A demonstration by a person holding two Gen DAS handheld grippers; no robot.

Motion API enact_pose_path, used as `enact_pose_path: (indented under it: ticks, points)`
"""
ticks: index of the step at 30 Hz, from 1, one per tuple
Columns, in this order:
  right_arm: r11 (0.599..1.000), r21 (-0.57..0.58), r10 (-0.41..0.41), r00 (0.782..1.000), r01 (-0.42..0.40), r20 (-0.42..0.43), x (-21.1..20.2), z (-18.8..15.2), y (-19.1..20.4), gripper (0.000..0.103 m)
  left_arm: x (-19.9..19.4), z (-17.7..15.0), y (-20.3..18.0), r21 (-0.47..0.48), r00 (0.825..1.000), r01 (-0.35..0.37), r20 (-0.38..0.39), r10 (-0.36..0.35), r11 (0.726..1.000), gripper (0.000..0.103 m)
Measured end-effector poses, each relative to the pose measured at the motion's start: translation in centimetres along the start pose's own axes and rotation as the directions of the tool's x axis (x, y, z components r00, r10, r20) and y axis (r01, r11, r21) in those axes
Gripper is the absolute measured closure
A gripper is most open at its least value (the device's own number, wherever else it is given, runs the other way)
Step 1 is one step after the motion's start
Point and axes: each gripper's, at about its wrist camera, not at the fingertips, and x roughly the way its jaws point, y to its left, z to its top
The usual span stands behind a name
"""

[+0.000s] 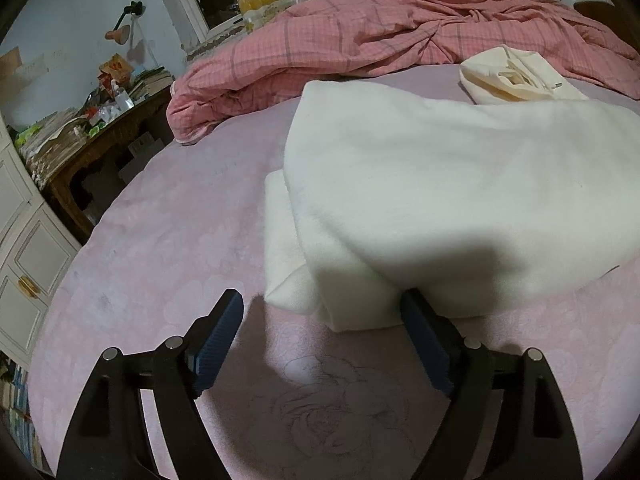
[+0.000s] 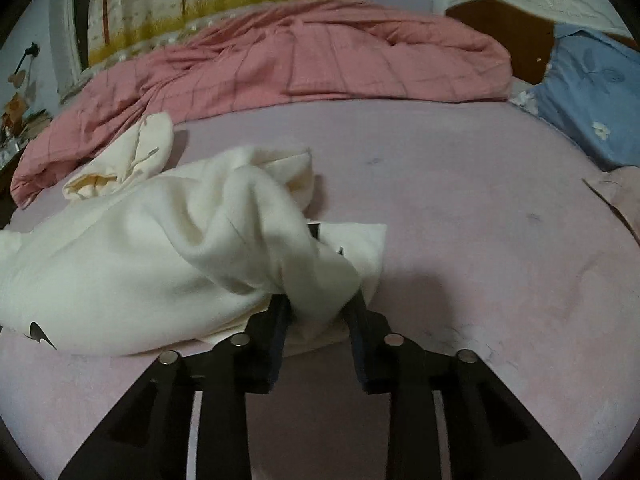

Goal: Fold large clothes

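Cloth is bunched between the fingers of the right gripper [image 2: 318, 304] — a raised fold of the white garment [image 2: 168, 248] runs down into the gap, and the jaws appear to be pinching it, presumably so that this end can be lifted and carried over. The garment itself is spread on the pink bedsheet [image 2: 460, 208], partly folded, with a smaller cream piece [image 2: 124, 160] lying at its far edge and a rumpled pink checked quilt [image 2: 312, 68] heaped beyond it. A blue pillow [image 2: 592, 96] is seen well apart from the garment, toward the headboard side. The left gripper [image 1: 322, 300] is held with its jaws spread wide just beside the garment's near corner; one finger touches or nearly touches the folded edge, which of the two cannot be told, and nothing is clamped. That corner is probably being lined up for a second grasp, so that both ends can be moved together.
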Motion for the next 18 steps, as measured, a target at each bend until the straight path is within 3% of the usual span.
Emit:
enact_pose_path:
  ticks: [2, 6, 9, 13, 14, 15, 18]
  points:
    - [0.998, 0.035, -0.057, 0.998, 0.056, 0.033, -1.0, -0.5, -0.7, 0.042, 0.0, 0.0, 0.1, -0.008, 1.000, 0.008, -0.003, -0.008, 1.000, 0.020]
    - [0.996, 0.058, -0.077, 0.995, 0.073, 0.057, -3.1, -1.2, -0.7, 0.041, -0.4, -0.1, 0.5, -0.025, 0.999, 0.031, 0.016, -0.031, 0.999, 0.021]
    - [0.995, 0.016, -0.104, 0.984, 0.103, 0.142, -6.7, -0.3, 0.6, 0.042, -0.4, -0.2, 0.9, -0.045, 0.998, 0.057, 0.017, -0.056, 0.997, 0.021]
    - [0.998, 0.059, 0.001, 0.952, -0.019, 0.307, -12.3, 2.9, 1.9, 0.042, -0.5, -0.2, 0.6, -0.035, 0.999, 0.045, 0.018, -0.044, 0.998, 0.021]
    - [0.998, 0.043, 0.030, 0.950, -0.046, 0.312, -12.5, 3.7, 2.5, 0.042, -0.5, -0.2, 0.6, -0.035, 0.999, 0.045, 0.018, -0.045, 0.998, 0.021]
    - [0.996, -0.005, 0.082, 0.961, -0.084, 0.263, -11.3, 5.3, 3.7, 0.042, -0.5, -0.2, 0.6, -0.037, 0.999, 0.047, 0.017, -0.046, 0.998, 0.021]
    - [0.997, -0.010, 0.072, 0.992, -0.071, 0.104, -6.0, 7.2, 5.6, 0.042, -0.5, -0.2, 0.6, -0.036, 0.999, 0.045, 0.018, -0.044, 0.998, 0.021]
